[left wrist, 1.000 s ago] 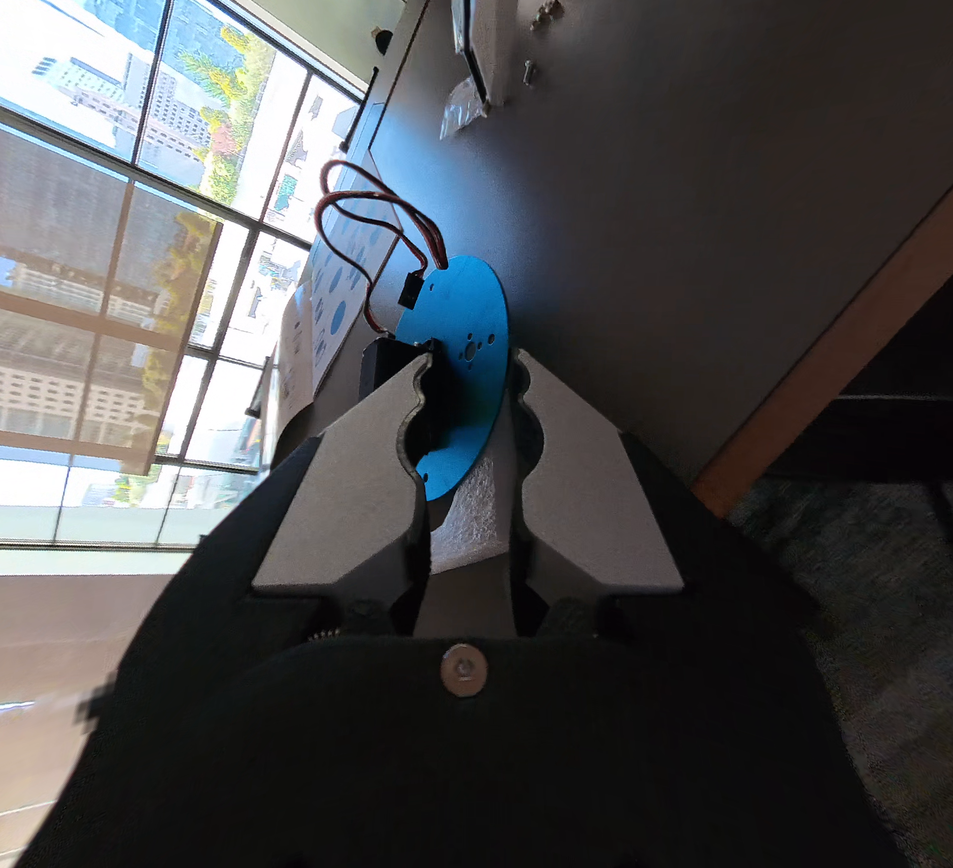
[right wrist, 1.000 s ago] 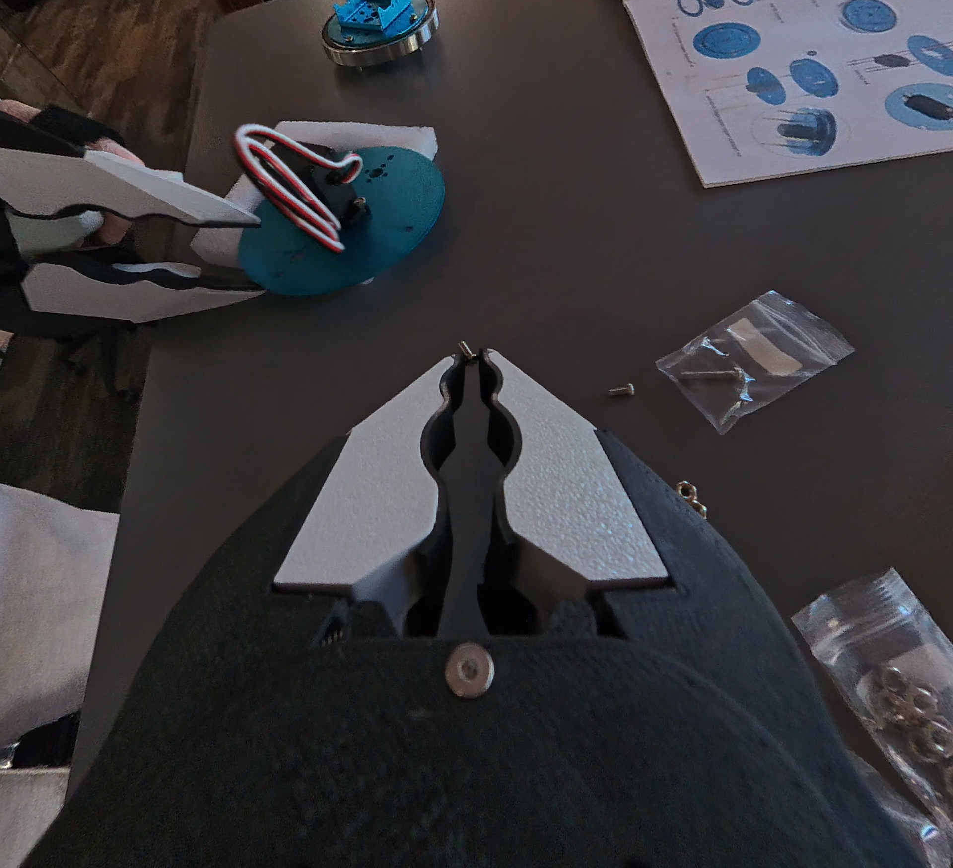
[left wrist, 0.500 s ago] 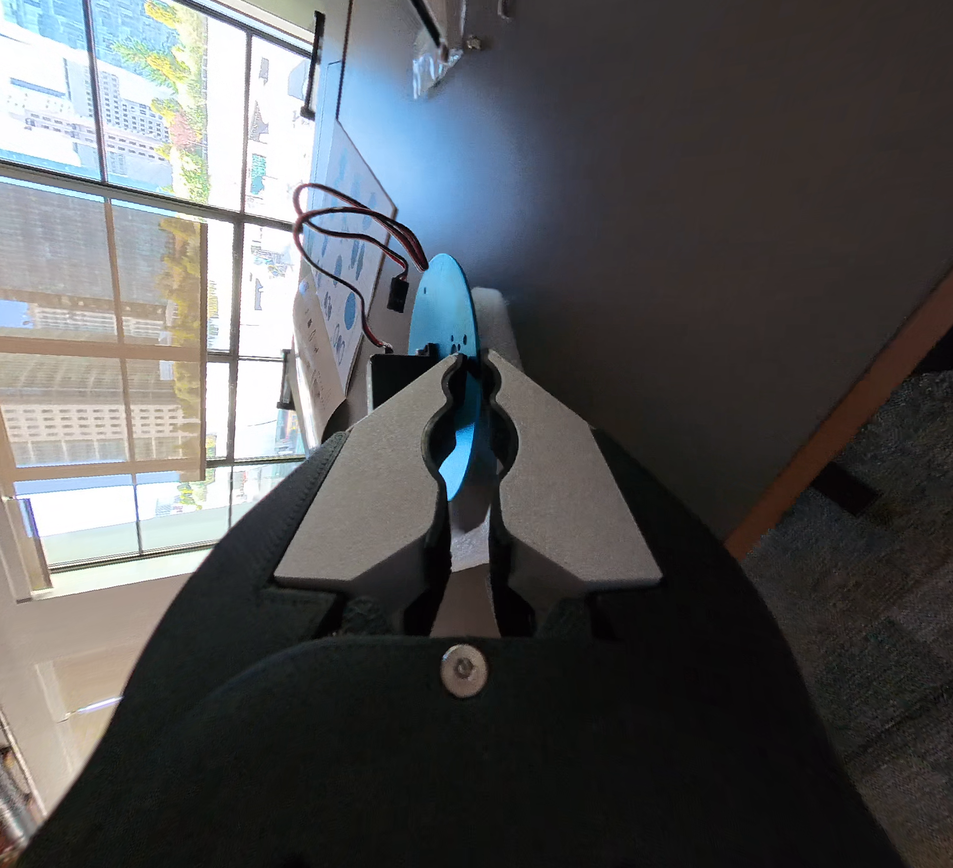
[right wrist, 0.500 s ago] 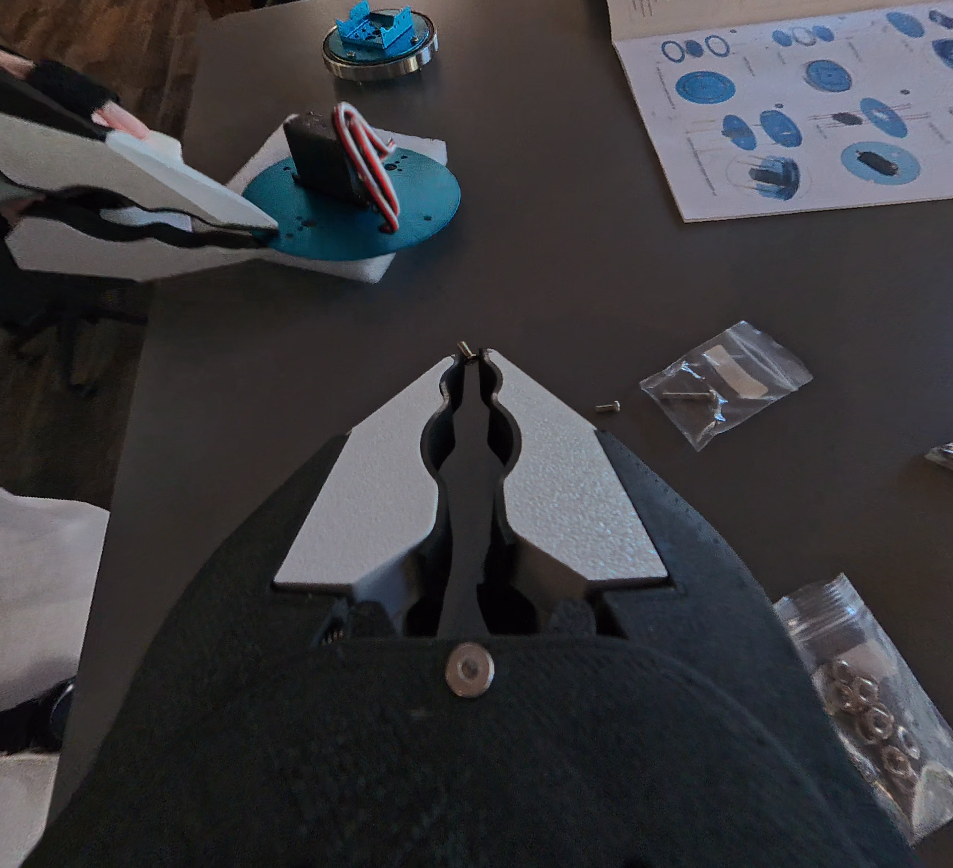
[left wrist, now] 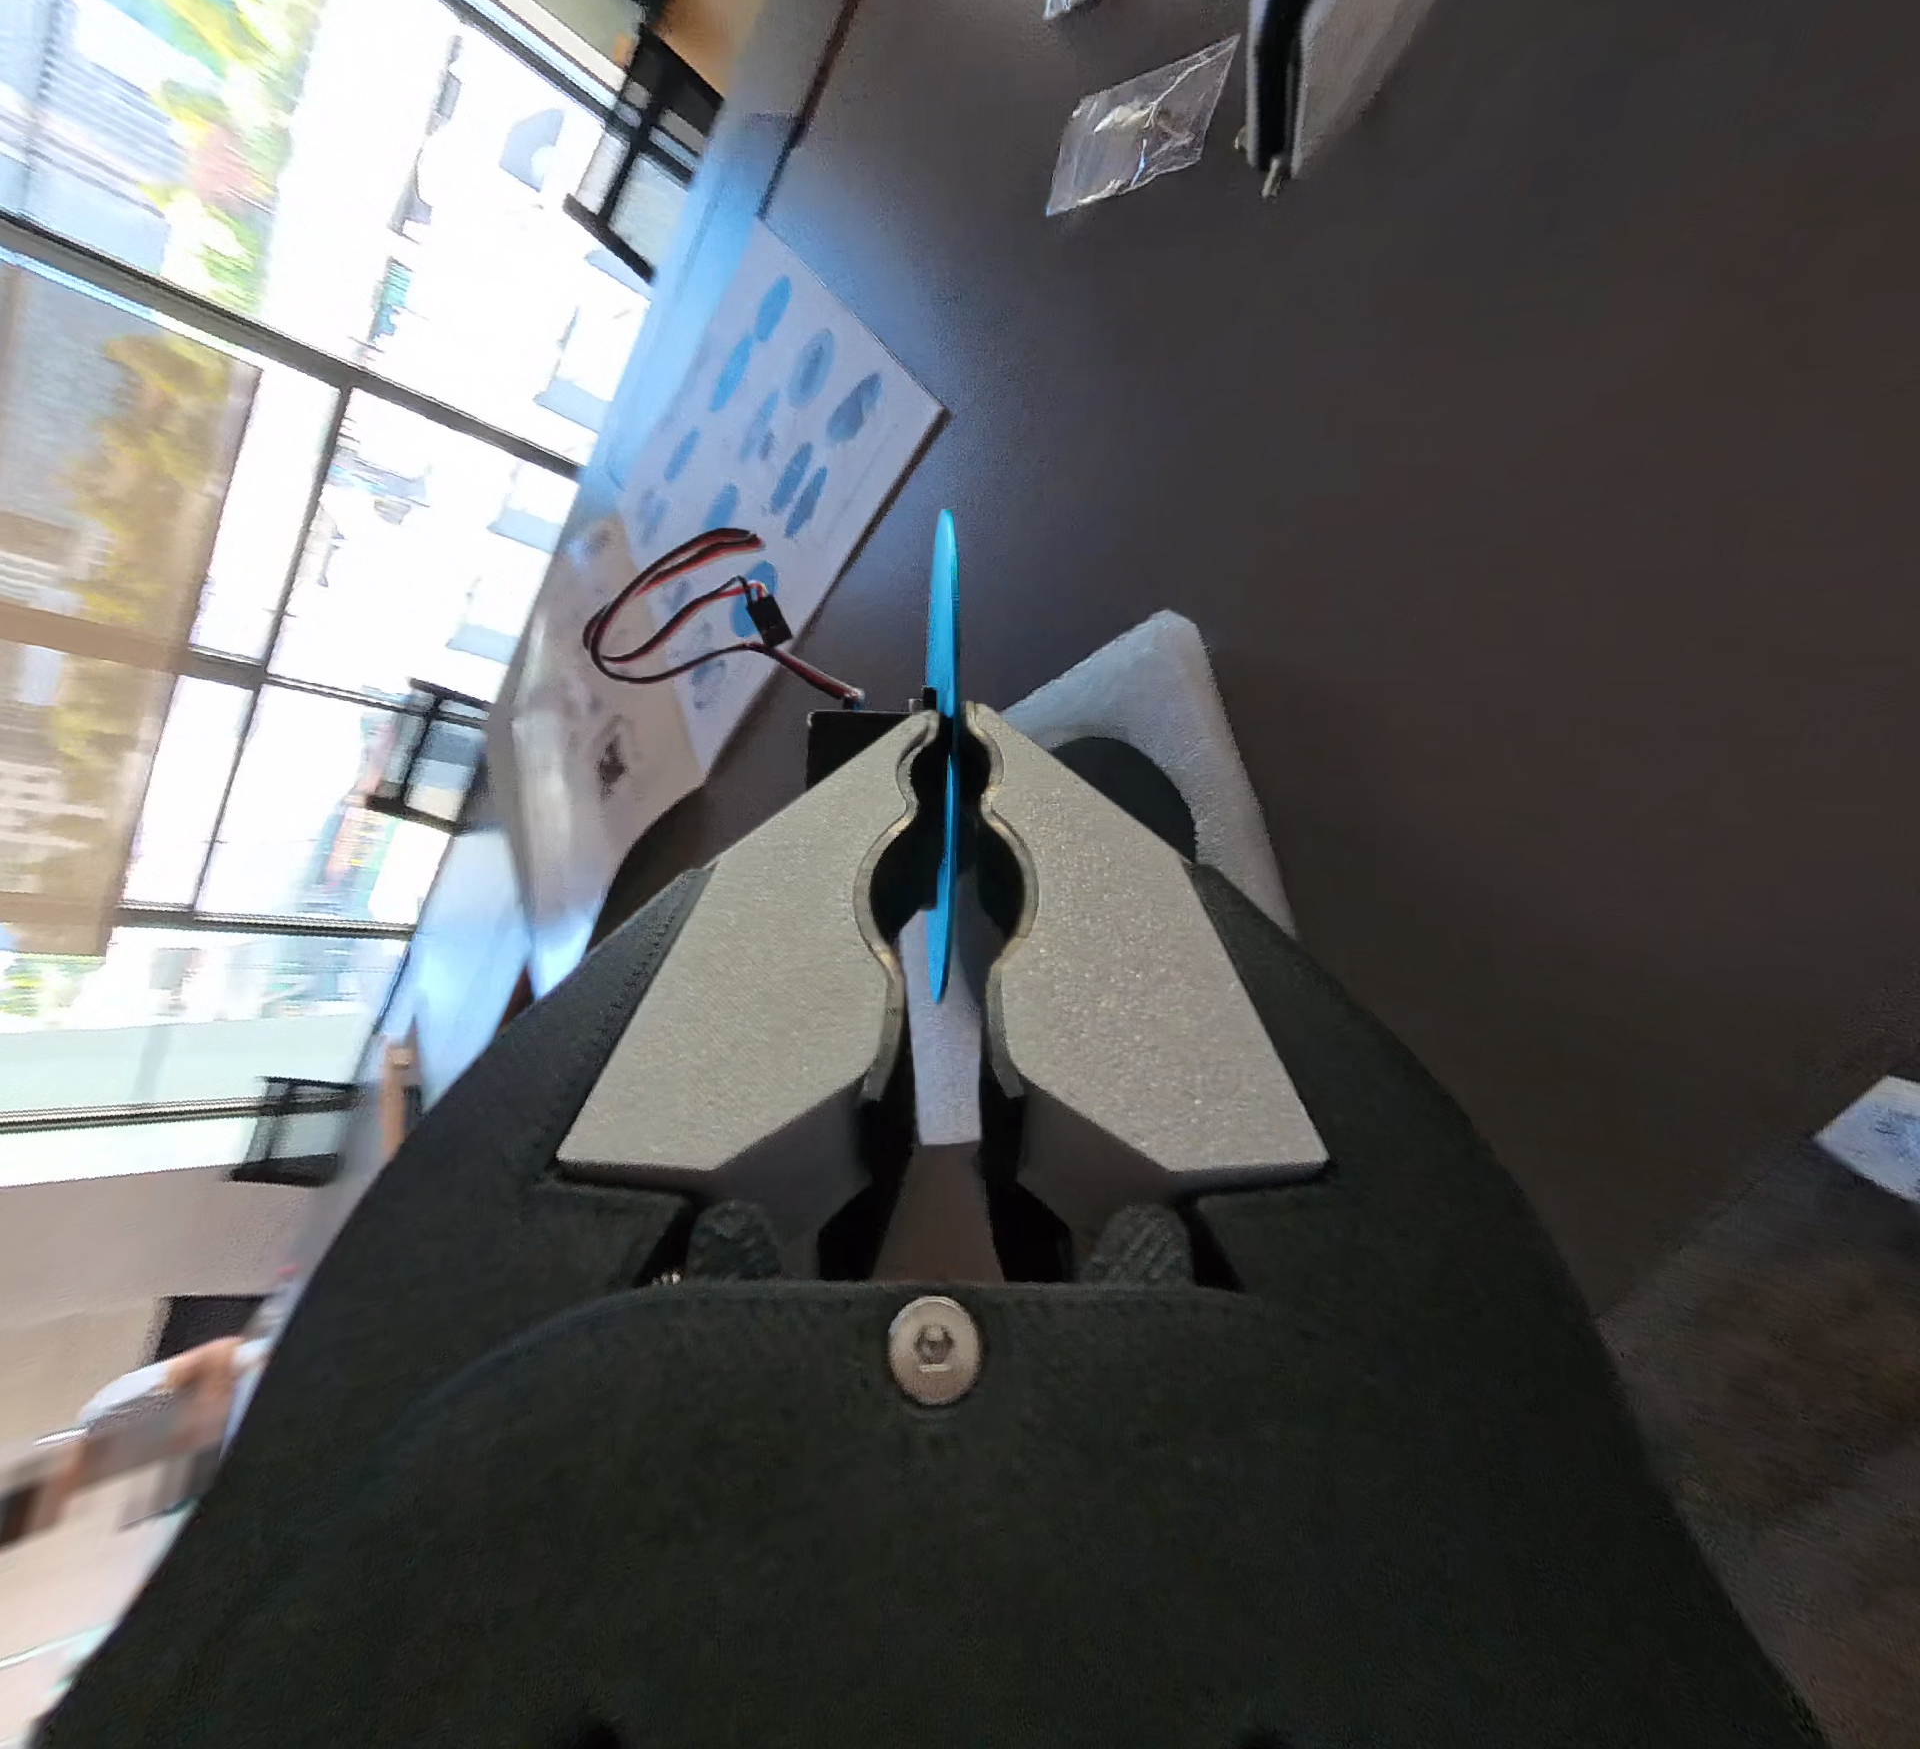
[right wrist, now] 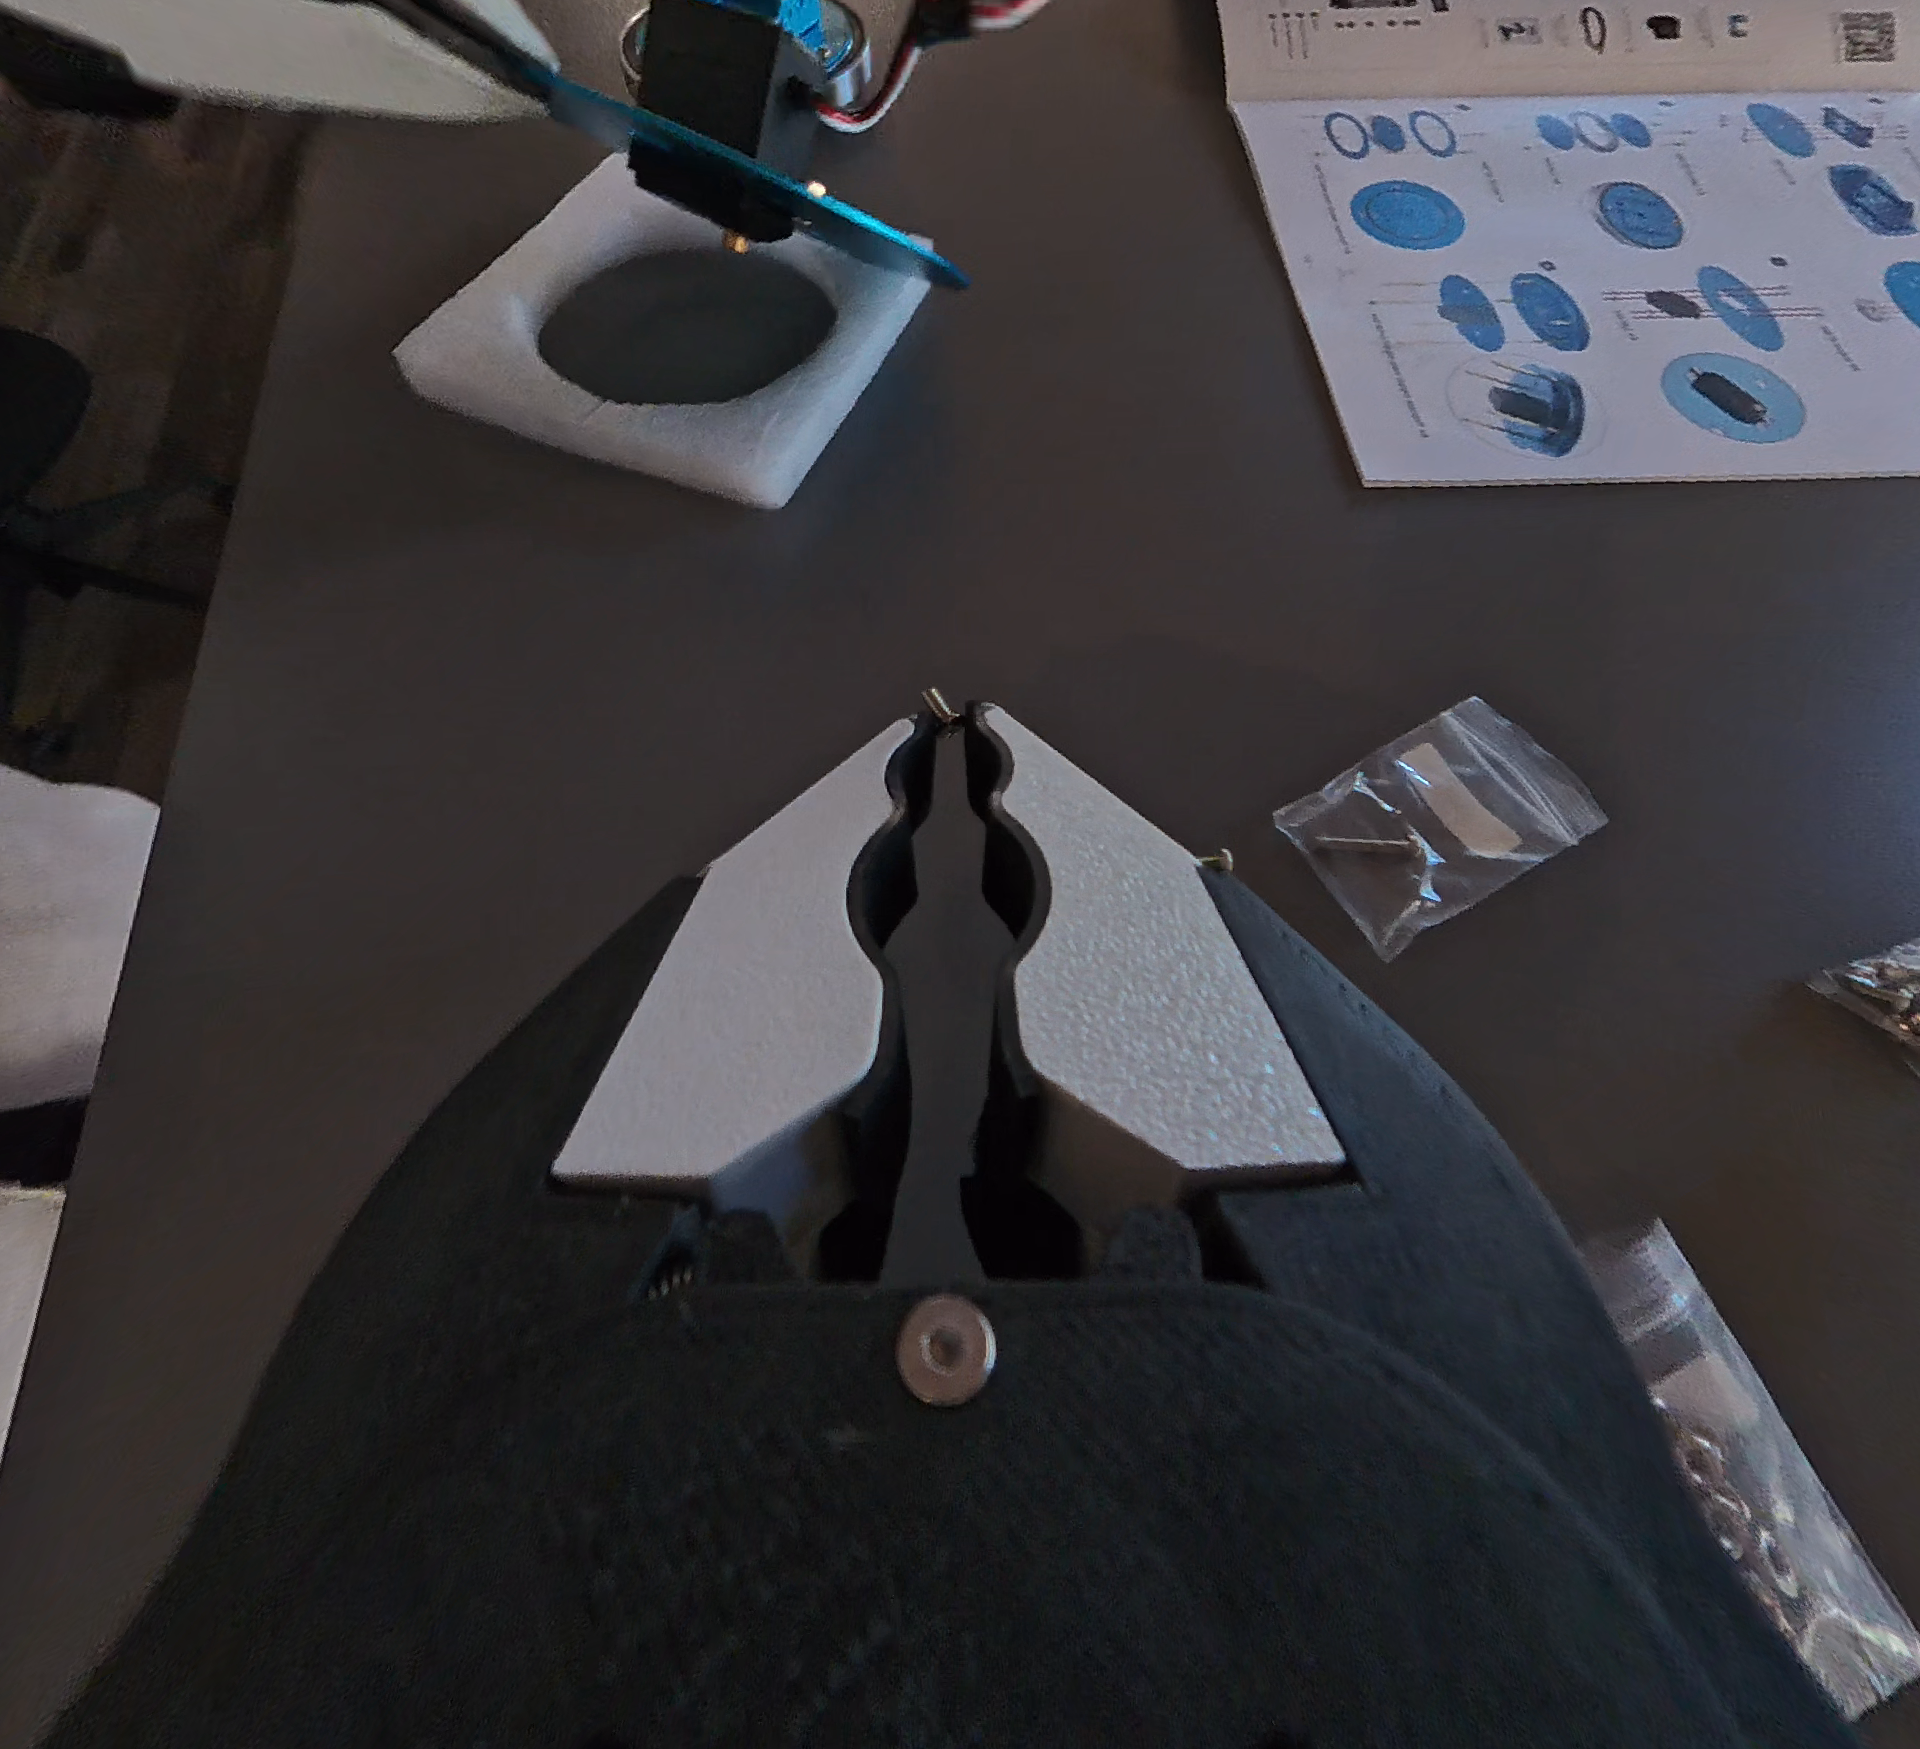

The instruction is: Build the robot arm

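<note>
My left gripper (left wrist: 943, 714) is shut on the edge of a blue round plate (left wrist: 943, 660) that carries a black servo (right wrist: 712, 78) with a red, black and white wire (left wrist: 665, 619). In the right wrist view the plate (right wrist: 894, 253) hangs tilted in the air above a white foam block (right wrist: 665, 442) with a round hole; the left gripper (right wrist: 520, 89) shows there at upper left. My right gripper (right wrist: 943, 717) is shut on a small screw (right wrist: 938, 708) at its tips, above the dark table (right wrist: 623, 639).
An open instruction booklet (right wrist: 1610, 245) with blue drawings lies at the right. A metal ring with a blue bracket (right wrist: 821, 37) sits behind the servo. Clear bags of screws (right wrist: 1434, 826) and nuts (right wrist: 1766, 1512) lie at the right. The table's left edge (right wrist: 208, 619) is near. My hands' fingertips stand some 15 cm from each other.
The left gripper has lifted the blue plate with the servo off the foam block and tilted it. The right gripper has held still with the screw.
</note>
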Tool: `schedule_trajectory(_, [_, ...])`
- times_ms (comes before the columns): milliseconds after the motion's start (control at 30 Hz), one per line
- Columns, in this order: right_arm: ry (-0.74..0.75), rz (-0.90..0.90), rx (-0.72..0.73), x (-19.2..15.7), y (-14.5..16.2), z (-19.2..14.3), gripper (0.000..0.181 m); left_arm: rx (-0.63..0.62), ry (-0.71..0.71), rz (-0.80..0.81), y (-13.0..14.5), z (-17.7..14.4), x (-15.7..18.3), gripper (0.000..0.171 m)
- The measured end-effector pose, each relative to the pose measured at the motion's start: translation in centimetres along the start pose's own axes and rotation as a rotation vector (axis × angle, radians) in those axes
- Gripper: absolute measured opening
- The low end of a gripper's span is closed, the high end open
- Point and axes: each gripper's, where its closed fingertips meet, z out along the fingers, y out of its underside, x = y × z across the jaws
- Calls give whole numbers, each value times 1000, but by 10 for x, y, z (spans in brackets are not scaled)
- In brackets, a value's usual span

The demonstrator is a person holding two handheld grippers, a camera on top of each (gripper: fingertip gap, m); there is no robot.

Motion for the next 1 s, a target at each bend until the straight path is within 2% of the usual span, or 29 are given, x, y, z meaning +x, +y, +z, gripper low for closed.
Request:
schedule_trajectory(133, [-39, 0, -5, -11, 0, 8, 4, -14, 76, -113, 1, 2, -25, 0])
schedule_trajectory(267, [-161, 135, 53, -35, -17, 19, 4, -51, 191, -256, -1, 11, -44, 0])
schedule_trajectory(400, [-236, 232, 75, -49, -27, 30, 4, -142, 225, -336, -5, 22, -54, 0])
schedule_trajectory(533, [-306, 357, 117, -58, -47, 41, 4, -248, 233, -362, -12, 33, -57, 0])
schedule_trajectory(700, [-394, 618, 162, -62, -68, 66, 4, -356, 227, -366, -20, 46, -55, 0])
schedule_trajectory(867, [-443, 696, 83, -57, -51, 77, 4, -415, 202, -355, -24, 50, -49, 0])
schedule_trajectory(1000, [-422, 616, -23, -53, -39, 85, 4, -420, 177, -344, -26, 49, -44, 0])
